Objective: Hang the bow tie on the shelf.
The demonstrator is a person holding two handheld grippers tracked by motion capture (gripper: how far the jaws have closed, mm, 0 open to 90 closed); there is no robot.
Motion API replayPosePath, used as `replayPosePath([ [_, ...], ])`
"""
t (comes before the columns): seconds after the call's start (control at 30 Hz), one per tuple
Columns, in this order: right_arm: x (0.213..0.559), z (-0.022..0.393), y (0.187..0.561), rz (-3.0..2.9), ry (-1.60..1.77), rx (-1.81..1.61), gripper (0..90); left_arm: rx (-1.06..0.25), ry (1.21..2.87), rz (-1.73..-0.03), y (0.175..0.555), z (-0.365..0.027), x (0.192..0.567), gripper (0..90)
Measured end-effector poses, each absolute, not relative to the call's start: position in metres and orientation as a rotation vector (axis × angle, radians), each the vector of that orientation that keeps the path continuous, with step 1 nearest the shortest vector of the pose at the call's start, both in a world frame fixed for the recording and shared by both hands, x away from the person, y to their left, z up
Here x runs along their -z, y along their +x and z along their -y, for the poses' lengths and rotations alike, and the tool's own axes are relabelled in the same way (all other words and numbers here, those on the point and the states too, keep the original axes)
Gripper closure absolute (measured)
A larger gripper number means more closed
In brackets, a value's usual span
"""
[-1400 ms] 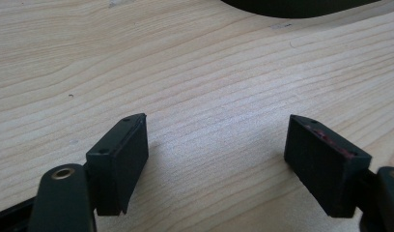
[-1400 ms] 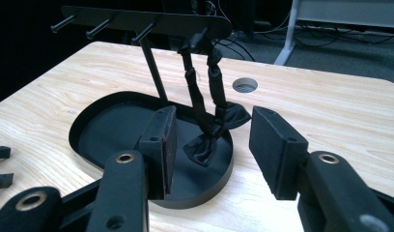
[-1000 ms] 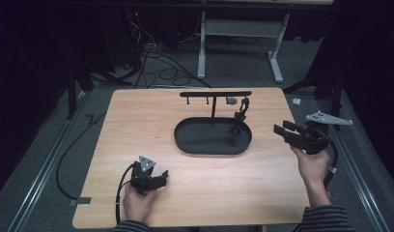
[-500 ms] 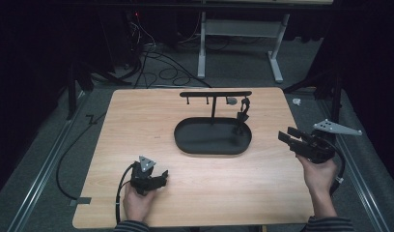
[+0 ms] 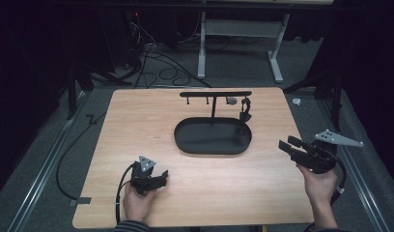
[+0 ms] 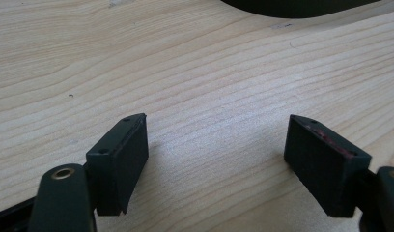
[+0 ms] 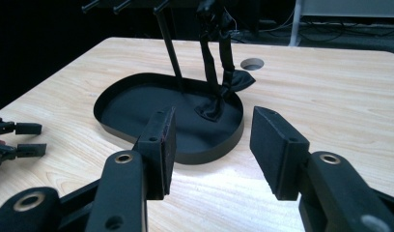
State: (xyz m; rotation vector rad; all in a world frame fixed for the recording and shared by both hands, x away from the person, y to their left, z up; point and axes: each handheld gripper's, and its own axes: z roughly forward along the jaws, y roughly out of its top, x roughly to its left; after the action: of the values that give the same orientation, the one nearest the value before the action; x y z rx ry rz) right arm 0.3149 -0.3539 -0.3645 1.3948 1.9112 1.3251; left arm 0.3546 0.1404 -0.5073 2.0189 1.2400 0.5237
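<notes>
Here a black tray [image 5: 185,140] with its rack [image 5: 215,94] lies crosswise mid-table [image 5: 137,116]; left gripper [image 5: 159,178] and right gripper [image 5: 285,144] gape, empty.

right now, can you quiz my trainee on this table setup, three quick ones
1. True or false: the left tool is shut on something.
2. Where does the black strap hang?
A. from the right end of the stand's bar
B. from the left end
C. it lies on the bare wood
3. Fill in: the stand's post rises from an oval black ____.

Key:
1. False. Both the left and the right tool are open and empty.
2. A
3. tray
</notes>
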Motion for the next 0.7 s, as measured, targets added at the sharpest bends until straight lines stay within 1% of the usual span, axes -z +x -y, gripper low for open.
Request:
replayPosePath([
  [0.7, 0.382, 0.35, 0.302, -1.904, 1.414, -1.356, 53.5, -0.524, 2.019, -1.24, 0.355, -0.14, 0.507, 24.1],
])
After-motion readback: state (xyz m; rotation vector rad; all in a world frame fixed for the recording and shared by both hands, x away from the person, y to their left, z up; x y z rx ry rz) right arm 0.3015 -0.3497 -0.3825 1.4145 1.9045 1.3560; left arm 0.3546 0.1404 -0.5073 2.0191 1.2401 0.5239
